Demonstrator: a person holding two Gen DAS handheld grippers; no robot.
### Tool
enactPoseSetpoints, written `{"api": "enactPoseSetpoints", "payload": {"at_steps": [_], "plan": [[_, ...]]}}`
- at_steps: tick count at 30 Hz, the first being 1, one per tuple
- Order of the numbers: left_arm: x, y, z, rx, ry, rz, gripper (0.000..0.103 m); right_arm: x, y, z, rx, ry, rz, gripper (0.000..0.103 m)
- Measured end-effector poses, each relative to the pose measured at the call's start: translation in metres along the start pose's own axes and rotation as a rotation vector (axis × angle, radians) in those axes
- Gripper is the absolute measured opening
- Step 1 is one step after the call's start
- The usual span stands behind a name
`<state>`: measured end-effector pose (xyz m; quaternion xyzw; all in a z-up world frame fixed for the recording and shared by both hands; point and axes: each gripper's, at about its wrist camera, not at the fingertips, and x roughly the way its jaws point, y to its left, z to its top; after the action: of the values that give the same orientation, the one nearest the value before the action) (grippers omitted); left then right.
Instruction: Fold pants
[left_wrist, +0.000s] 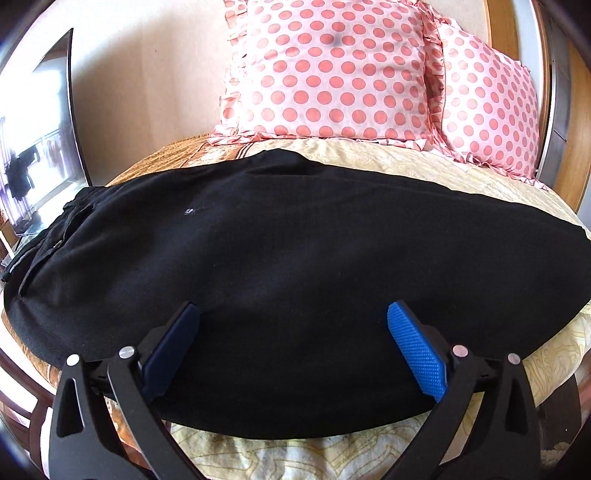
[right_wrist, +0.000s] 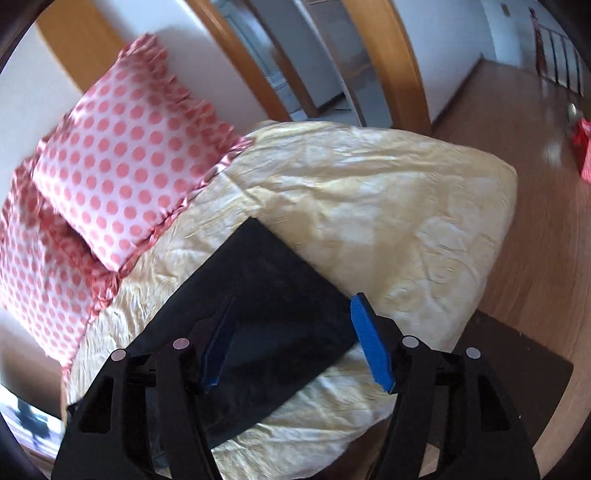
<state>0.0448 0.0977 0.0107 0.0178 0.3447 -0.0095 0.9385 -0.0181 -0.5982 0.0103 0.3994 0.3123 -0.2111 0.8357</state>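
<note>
Black pants (left_wrist: 280, 266) lie flat across the bed, folded lengthwise, with the waistband at the left (left_wrist: 55, 229). My left gripper (left_wrist: 293, 314) is open over the near edge of the pants and holds nothing. In the right wrist view the leg end of the pants (right_wrist: 273, 295) lies on the cream bedspread. My right gripper (right_wrist: 291, 306) is open above that leg end and holds nothing; its blue pads (right_wrist: 371, 343) stand wide apart.
Two pink polka-dot pillows (left_wrist: 332, 70) (right_wrist: 118, 155) lean at the head of the bed. The cream bedspread (right_wrist: 388, 206) ends at a corner on the right. Beyond it are the wooden floor (right_wrist: 535, 236) and a doorway (right_wrist: 332, 66). A mirror (left_wrist: 40, 140) stands at the left.
</note>
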Motion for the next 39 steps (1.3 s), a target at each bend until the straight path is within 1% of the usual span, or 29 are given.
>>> {"api": "enactPoseSetpoints", "payload": {"at_steps": [1, 2, 4, 6, 7, 8, 10, 12, 13, 16, 18, 19, 20, 22, 24, 26, 27, 28, 32, 33, 35, 36, 39], "plan": [[0.000, 0.000, 0.000, 0.001, -0.001, 0.000, 0.101, 0.001, -0.007, -0.001, 0.034, 0.014, 0.034, 0.060], [0.000, 0.000, 0.000, 0.000, -0.002, 0.000, 0.101, 0.002, -0.009, -0.007, 0.054, 0.025, 0.049, 0.058], [0.000, 0.000, 0.000, 0.001, -0.003, 0.000, 0.101, 0.006, -0.015, -0.012, 0.093, 0.051, 0.051, 0.056], [0.000, 0.000, 0.000, 0.002, -0.004, -0.001, 0.101, 0.012, -0.017, -0.019, 0.121, 0.060, 0.035, 0.054], [0.000, 0.000, 0.000, 0.003, -0.003, -0.001, 0.101, 0.011, -0.019, -0.021, 0.141, 0.049, 0.021, 0.044], [0.000, 0.000, 0.001, 0.004, -0.002, -0.002, 0.101, 0.008, -0.022, -0.023, 0.178, 0.035, 0.006, 0.043], [0.000, 0.000, 0.001, 0.006, 0.000, -0.005, 0.101, 0.001, -0.031, -0.024, 0.220, 0.022, 0.009, 0.043], [-0.001, 0.000, 0.000, 0.005, -0.004, -0.003, 0.101, 0.003, -0.028, -0.026, 0.188, 0.035, 0.025, 0.044], [-0.001, -0.001, 0.000, 0.005, -0.006, -0.002, 0.101, 0.003, -0.026, -0.026, 0.174, 0.032, 0.019, 0.044], [0.000, -0.001, 0.001, 0.003, -0.006, 0.000, 0.101, 0.015, -0.023, -0.024, 0.205, 0.065, 0.109, 0.044], [0.000, -0.001, 0.001, 0.003, -0.006, -0.001, 0.101, 0.020, -0.016, -0.021, 0.177, 0.055, 0.093, 0.044], [0.000, -0.001, 0.001, 0.003, -0.006, -0.001, 0.101, 0.023, -0.013, -0.020, 0.181, 0.058, 0.103, 0.044], [0.000, -0.001, 0.001, 0.003, -0.007, -0.001, 0.101, 0.026, -0.013, -0.021, 0.196, 0.068, 0.135, 0.044], [0.000, -0.001, 0.001, 0.003, -0.007, -0.001, 0.101, 0.033, -0.013, -0.025, 0.234, 0.105, 0.228, 0.044], [0.000, -0.001, 0.002, 0.003, -0.008, -0.001, 0.101, 0.032, -0.007, -0.029, 0.200, 0.096, 0.209, 0.042], [0.000, -0.001, 0.001, 0.004, -0.007, -0.002, 0.101, 0.033, -0.005, -0.029, 0.202, 0.075, 0.201, 0.041], [0.000, -0.001, 0.001, 0.004, -0.007, -0.002, 0.101, 0.034, -0.006, -0.028, 0.207, 0.071, 0.201, 0.034], [0.000, -0.001, 0.001, 0.005, -0.007, -0.003, 0.101, 0.037, -0.005, -0.027, 0.204, 0.071, 0.207, 0.021], [0.000, -0.001, 0.002, 0.003, -0.008, -0.002, 0.101, 0.038, 0.003, -0.028, 0.184, 0.047, 0.245, 0.016], [0.000, -0.001, 0.002, 0.003, -0.008, -0.002, 0.101, 0.034, 0.009, -0.028, 0.158, 0.028, 0.260, 0.015], [0.000, -0.001, 0.002, 0.004, -0.009, -0.002, 0.101, 0.021, 0.032, -0.028, 0.065, -0.015, 0.279, 0.014], [0.000, -0.001, 0.002, 0.004, -0.008, -0.002, 0.101, 0.015, 0.045, -0.028, 0.024, -0.027, 0.307, 0.014], [0.000, -0.002, 0.001, 0.003, -0.008, -0.001, 0.101, -0.001, 0.097, -0.033, -0.093, -0.035, 0.433, 0.014]]}}
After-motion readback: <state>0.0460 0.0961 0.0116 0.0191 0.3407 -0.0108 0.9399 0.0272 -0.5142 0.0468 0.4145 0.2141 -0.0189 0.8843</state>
